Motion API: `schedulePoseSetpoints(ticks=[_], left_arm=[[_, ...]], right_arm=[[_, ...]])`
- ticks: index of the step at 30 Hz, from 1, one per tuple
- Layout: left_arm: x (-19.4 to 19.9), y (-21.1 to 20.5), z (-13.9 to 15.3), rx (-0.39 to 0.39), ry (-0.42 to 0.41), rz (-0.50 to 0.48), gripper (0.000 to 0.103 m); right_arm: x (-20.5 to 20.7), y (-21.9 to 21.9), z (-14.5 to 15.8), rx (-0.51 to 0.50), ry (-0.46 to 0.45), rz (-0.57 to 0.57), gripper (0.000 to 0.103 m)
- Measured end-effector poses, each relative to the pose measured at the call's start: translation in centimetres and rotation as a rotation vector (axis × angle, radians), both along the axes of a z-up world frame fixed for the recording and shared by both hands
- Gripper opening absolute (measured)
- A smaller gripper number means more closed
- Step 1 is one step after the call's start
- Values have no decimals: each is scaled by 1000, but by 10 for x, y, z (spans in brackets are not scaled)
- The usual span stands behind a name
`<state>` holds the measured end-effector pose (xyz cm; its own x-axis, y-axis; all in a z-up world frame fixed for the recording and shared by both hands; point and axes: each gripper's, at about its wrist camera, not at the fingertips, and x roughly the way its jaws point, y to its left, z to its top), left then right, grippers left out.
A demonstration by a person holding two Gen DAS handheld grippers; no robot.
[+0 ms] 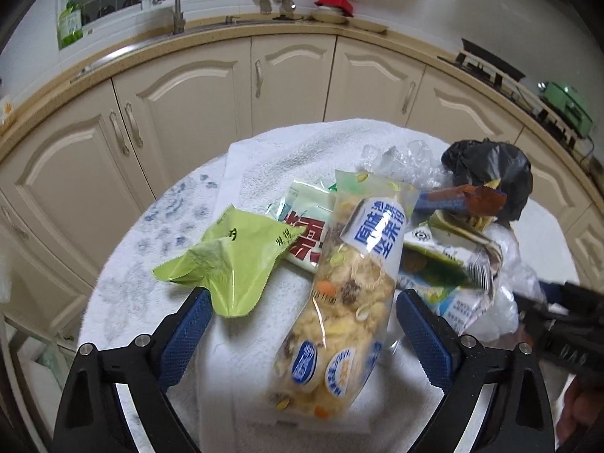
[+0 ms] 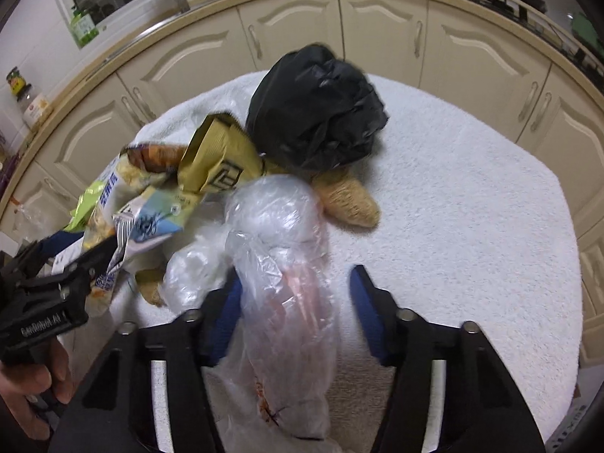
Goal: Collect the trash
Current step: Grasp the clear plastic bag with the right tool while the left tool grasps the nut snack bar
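Crinkled clear plastic bag (image 2: 279,264) between right fingers (image 2: 368,313), not visibly pinched; left fingers (image 1: 188,336) spread.

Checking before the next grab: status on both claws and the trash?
Left claw open, straddling snack bag. Right claw around clear plastic bag, right pad not touching. Black bag and wrappers piled on white towel.

My left fingers (image 1: 188,336) wear blue knurled pads on black frames. Between them lies a clear snack bag (image 1: 339,302) with yellow and brown pieces and blue-and-white labels. Beside it sits a lime-green wrapper (image 1: 230,264). The towel (image 1: 271,151) on the desk is white. A crumpled black bag (image 2: 317,109) rests by an olive-gold packet (image 2: 219,162), with a cloudy clear plastic bag (image 2: 279,249) near my right fingers (image 2: 368,313). The cabinets (image 1: 188,105) are cream.
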<state>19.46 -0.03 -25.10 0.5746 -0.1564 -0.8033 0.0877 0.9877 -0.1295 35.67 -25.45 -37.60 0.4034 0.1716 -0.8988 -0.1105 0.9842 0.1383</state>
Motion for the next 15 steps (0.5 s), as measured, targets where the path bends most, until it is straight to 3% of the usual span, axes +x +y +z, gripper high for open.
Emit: schedulePoseSetpoints(ticks=[1,2,4,5,7,10,11,12,15], left_arm=[[8,3,1,-17,3,5,83],[11,5,1,-32,4,7,78],[13,6,2,-37,3,8,49],[17,5,-1,-32,12,7,44],[30,3,-11,-12,38,13,42],[42,-3,-14,23,12,9,44],[43,-3,-15,9,13,10,43],[47,0,-14,-23,13,11,35],[53,11,-14,-72,21,13,32]], right_arm=[[-2,1,1,-11,0,12,39],[-4,3,1,-20,-1,21,37],[-7,4,1,-19,-2,28,36],[-8,4,1,-19,-3,28,36],[-8,3,1,-21,-5,25,36],[-7,6,0,-45,-12,37,37],[-8,6,0,-48,-13,41,36],[-8,4,0,-41,-13,41,35],[-14,-2,2,-2,-15,27,33]])
